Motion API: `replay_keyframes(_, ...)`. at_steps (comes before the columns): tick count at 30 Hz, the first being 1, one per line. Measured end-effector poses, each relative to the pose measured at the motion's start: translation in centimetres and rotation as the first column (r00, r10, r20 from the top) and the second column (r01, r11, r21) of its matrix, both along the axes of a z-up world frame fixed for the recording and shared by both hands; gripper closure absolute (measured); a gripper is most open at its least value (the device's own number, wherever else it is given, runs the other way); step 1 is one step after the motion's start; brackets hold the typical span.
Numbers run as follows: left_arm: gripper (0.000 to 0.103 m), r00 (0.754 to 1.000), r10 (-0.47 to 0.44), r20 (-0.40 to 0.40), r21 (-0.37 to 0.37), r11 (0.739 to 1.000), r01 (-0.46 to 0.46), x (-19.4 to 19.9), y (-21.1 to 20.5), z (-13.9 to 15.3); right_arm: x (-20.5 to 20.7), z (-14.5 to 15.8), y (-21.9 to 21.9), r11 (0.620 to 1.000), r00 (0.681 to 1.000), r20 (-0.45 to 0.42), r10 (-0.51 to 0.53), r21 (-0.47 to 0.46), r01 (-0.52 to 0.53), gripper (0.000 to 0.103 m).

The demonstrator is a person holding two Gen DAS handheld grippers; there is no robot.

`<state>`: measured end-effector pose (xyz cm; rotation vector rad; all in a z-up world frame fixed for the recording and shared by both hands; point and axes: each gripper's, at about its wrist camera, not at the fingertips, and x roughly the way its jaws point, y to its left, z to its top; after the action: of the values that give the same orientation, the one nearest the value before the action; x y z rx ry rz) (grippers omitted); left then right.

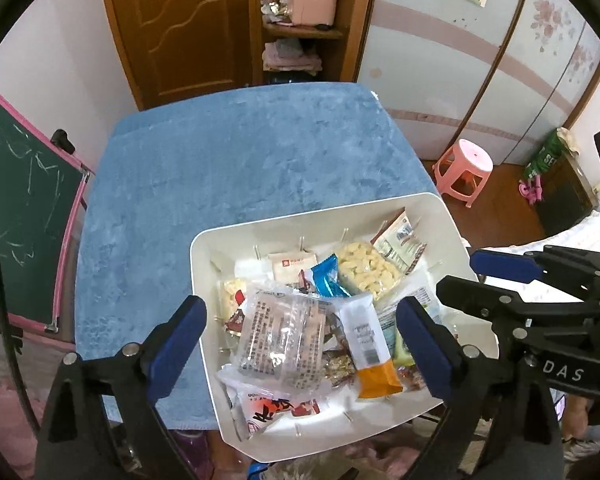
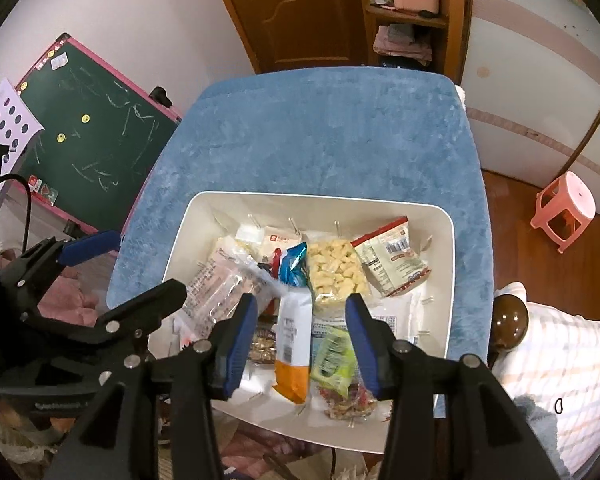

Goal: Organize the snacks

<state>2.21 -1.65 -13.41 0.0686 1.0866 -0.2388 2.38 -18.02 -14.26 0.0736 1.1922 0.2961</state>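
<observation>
Both hand-held grippers hover above the white bin (image 1: pixel 440 216) of snacks, which sits on the blue-covered surface (image 1: pixel 220 168) toward its near edge. The left hand-held gripper (image 1: pixel 300 344) has its blue pads spread wide apart, nothing pressed between them; below the gap lies a clear packet (image 1: pixel 284 332) on top of the pile, and beside it a white-and-orange packet (image 1: pixel 370 344). The right hand-held gripper (image 2: pixel 302 344) is about half open, its pads either side of that white-and-orange packet (image 2: pixel 294 340) and a green packet (image 2: pixel 332 354) without squeezing either. Farther back in the bin lie a bag of pale yellow puffs (image 2: pixel 336 276), a blue wrapper (image 2: pixel 294 266) and a red-edged pouch (image 2: pixel 392 260)
</observation>
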Motion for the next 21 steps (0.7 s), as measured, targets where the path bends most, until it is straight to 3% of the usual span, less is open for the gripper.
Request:
replay_keyframes(12, 0.007, 0.999, 0.033, 0.043, 0.021, 0.999, -0.034, -1.8, 0.7, 2.5, -1.6, 2.0, 0.3, 0.999, 0.998, 0.063, -0.024, 0.036, 0.021, 0.056)
replay_keyframes(21, 0.007, 0.985, 0.093, 0.143, 0.037, 0.994, -0.100, -3.1, 1.0, 6.3, -2.7, 5.2, 0.8, 0.999, 0.986, 0.161, -0.046, 0.033, 0.042, 0.056)
